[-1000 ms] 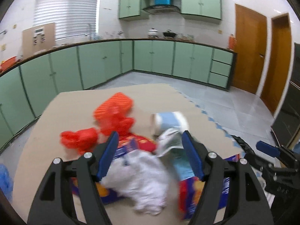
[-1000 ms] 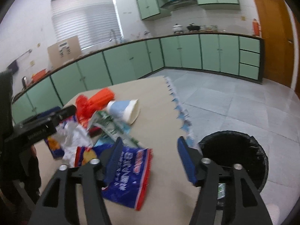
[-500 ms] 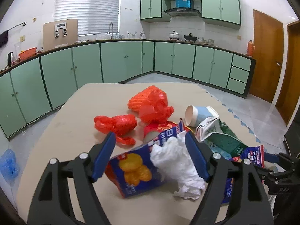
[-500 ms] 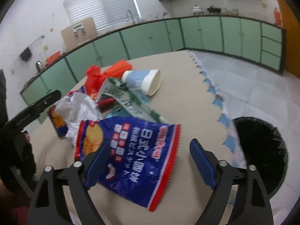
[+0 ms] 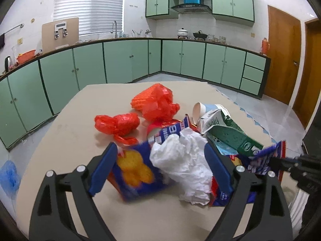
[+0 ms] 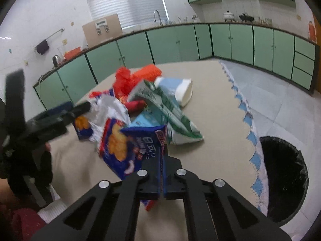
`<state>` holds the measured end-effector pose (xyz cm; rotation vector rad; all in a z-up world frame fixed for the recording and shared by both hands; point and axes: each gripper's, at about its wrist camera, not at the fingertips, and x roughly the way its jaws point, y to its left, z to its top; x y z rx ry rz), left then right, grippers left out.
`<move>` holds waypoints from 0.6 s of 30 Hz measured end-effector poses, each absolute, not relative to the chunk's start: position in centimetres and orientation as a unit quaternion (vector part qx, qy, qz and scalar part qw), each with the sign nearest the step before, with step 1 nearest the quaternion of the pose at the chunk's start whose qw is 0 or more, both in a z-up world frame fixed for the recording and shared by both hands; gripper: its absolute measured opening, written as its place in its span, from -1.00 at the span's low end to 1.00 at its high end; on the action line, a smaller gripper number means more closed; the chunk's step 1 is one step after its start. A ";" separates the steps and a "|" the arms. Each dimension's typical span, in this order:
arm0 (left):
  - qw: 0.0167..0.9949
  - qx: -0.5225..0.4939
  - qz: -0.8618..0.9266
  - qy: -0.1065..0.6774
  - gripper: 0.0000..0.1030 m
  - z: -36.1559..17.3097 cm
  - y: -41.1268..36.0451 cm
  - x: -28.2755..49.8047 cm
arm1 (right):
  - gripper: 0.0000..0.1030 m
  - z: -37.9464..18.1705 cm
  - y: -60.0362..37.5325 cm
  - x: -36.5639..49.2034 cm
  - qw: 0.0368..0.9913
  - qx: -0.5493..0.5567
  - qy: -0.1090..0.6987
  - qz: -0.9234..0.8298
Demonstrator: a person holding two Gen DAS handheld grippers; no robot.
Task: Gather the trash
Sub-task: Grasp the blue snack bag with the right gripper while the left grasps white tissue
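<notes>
Beige and matte, the table (image 5: 66, 124) carries a loose heap of trash, told here from left to right. In the left wrist view, a crumpled red plastic bag (image 5: 117, 123) lies farthest left, with an orange mesh bag (image 5: 154, 102) just behind it. The left gripper (image 5: 160, 166) hovers with its jaws spread wide, either side of a blue snack packet (image 5: 136, 172) and a white crumpled plastic bag (image 5: 186, 160), touching neither that can be seen. Further right lies a paper cup (image 5: 202, 109) on its side, mouth facing left, beside a flattened green-and-white carton (image 5: 226, 132). In the right wrist view, the right gripper (image 6: 161, 175) has its jaws closed on the edge of a blue crisp bag (image 6: 130, 146), whose long axis runs up and leftward from the jaws. A black bin (image 6: 284, 178) stands on the floor at the table's right edge.
</notes>
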<state>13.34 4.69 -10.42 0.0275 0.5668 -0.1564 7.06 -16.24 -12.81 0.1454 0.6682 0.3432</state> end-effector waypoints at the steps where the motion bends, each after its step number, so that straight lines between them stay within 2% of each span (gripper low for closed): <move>1: 0.956 0.012 -0.078 0.281 0.66 -10.4 4.6 13.4 | -0.98 -12.4 -16.4 7.0 0.930 0.073 0.320 0.166; 3: 0.956 0.009 -0.078 0.281 0.64 -10.4 4.3 13.4 | -0.98 -11.8 -16.9 6.9 0.933 0.077 0.312 0.162; 5: 0.956 0.012 -0.079 0.281 0.46 -10.4 4.0 13.4 | -0.98 -11.2 -17.4 6.8 0.936 0.080 0.306 0.157; 7: 0.956 0.017 -0.079 0.282 0.14 -10.5 3.5 13.4 | -0.98 -10.8 -17.9 6.8 0.939 0.081 0.299 0.150; 8: 0.955 0.019 -0.081 0.284 0.05 -10.4 3.3 13.5 | -0.98 -10.6 -18.2 6.8 0.940 0.082 0.296 0.146; 10: 0.955 0.025 -0.080 0.286 -0.37 -10.6 2.8 13.5 | -0.98 -10.4 -18.4 6.8 0.941 0.086 0.294 0.144; 14: 0.954 0.035 -0.085 0.284 -0.84 -11.0 2.1 13.0 | -0.98 -9.9 -18.5 6.5 0.944 0.087 0.286 0.141; 18: 0.958 0.026 -0.084 0.274 -0.90 -10.3 2.3 12.4 | -0.98 -8.8 -18.5 6.1 0.949 0.084 0.269 0.143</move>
